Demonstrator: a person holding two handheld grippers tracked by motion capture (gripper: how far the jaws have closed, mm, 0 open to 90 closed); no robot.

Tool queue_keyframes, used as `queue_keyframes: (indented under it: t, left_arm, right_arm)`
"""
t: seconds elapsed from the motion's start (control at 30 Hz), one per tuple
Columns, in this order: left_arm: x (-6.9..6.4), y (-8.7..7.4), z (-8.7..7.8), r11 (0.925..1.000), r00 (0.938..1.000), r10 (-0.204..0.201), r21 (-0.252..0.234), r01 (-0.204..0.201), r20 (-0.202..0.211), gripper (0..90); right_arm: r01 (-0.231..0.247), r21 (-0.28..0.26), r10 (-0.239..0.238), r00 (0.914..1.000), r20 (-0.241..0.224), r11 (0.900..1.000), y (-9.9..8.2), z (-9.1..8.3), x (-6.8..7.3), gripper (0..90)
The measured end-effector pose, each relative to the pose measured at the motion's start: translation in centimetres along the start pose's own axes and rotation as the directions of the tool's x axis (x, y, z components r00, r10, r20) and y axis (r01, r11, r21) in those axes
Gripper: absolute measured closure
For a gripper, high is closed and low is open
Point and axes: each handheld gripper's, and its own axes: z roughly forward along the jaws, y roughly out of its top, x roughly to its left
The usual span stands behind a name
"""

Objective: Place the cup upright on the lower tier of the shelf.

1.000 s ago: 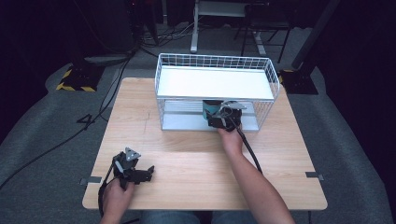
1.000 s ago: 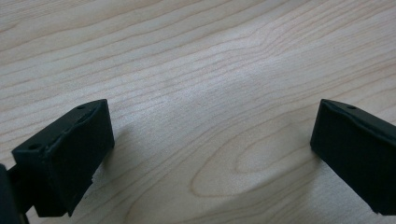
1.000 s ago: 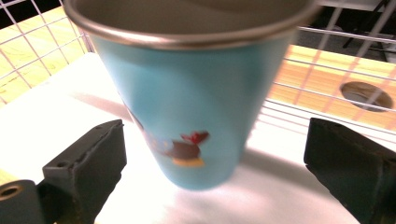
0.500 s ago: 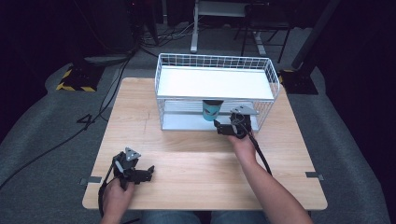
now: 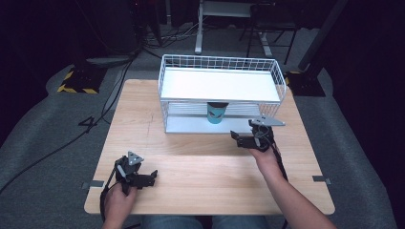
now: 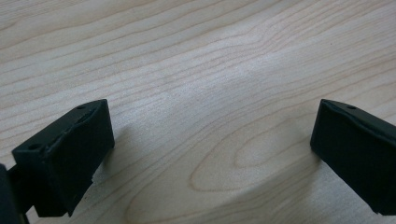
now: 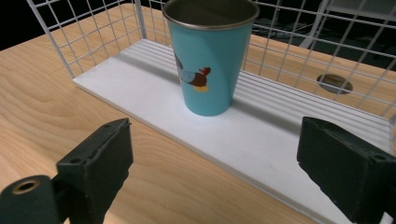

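Backing toward five o'clock, the right claw [image 5: 241,139] has left the teal cup [image 5: 216,113] on the rack's lower shelf [image 5: 191,125]; jaws empty, just narrowing, should clear the wire.

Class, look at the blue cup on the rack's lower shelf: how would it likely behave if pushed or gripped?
The blue cup looks rigid, with a metal-looking rim, so it probably keeps its shape when gripped. Taller than its narrow base, it may tip if pushed high. Its smooth, tapered wall could slip from the pads.
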Motion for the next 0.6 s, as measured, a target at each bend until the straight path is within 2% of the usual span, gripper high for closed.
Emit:
queue_keyframes:
  t: [0.23, 0.57, 0.6]
  left_arm:
    - [0.1, -0.1, -0.1, 1.0, 0.9999, 0.007, 0.0, -0.007, 0.008, 0.1]
    - [0.1, 0.0, 0.0, 0.9999, 0.9999, 0.01, 0.0, -0.01, 0.009, 0.1]
    - [0.1, 0.1, 0.1, 1.0, 0.9999, 0.008, -0.001, -0.008, 0.011, 0.1]
  right_arm:
    - [-0.013, 0.007, 0.013, 0.9998, -0.016, 0.9999, -1.0, -2.9, -1.4, 15.3]
    - [0.006, 0.026, -0.005, 0.9998, -0.018, 0.9996, -2.9, -7.6, -3.6, 15.6]
    - [-0.003, 0.027, 0.004, 0.9998, -0.02, 0.9996, -3.1, -7.9, -3.7, 15.7]
